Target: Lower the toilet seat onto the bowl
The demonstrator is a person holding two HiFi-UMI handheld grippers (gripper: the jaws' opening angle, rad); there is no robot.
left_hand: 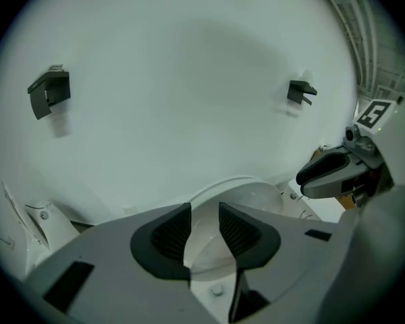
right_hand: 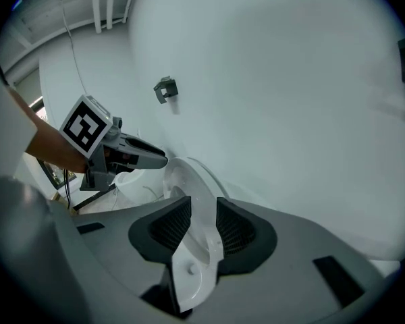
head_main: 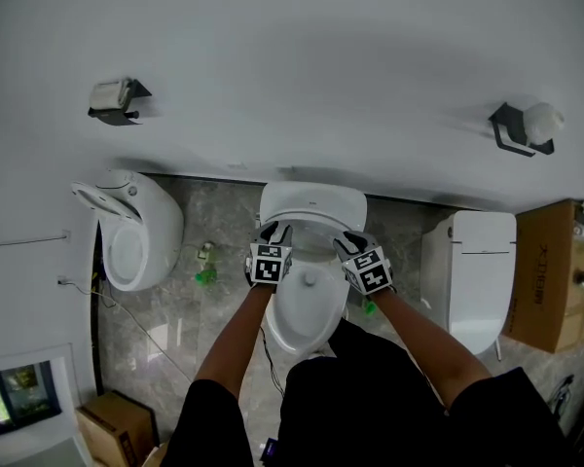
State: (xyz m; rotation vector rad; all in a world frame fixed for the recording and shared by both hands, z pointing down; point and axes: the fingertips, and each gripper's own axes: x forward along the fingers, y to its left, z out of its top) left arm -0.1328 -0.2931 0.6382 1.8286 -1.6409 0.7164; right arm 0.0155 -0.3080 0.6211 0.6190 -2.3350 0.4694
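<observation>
White plastic is showing between both sets of jaws: the toilet seat [right_hand: 185, 181] is standing tilted up off the bowl [head_main: 307, 314] of the middle toilet, leaning back toward the wall [head_main: 302, 66] and not yet down. The left gripper [left_hand: 204, 227] is reaching over the seat's left edge with its jaws spread, the ribbed pads [left_hand: 172, 233] standing on either side of the rim with a gap showing. The right gripper [right_hand: 202, 223] is sitting at the seat's right edge, jaws likewise spread, with the thin rim running up between them and a small round bumper showing on the seat's face. Both grippers are pointing forward and downward, and each is appearing in the other's view across the seat.

Grey marbled floor [head_main: 175, 329] is carrying three toilets in a row along the foot of the wall. The left-hand toilet [head_main: 141, 232] is standing with its lid raised. The right-hand toilet [head_main: 472, 270] is sitting with its lid down, just beside a cardboard box [head_main: 550, 275] at the floor's right edge. A small green item [head_main: 206, 275] is lying on the floor between the left-hand and middle toilets. On the wall, a left holder [head_main: 117, 100] is hanging above the left-hand toilet and a right holder [head_main: 521, 126] above the right-hand one.
</observation>
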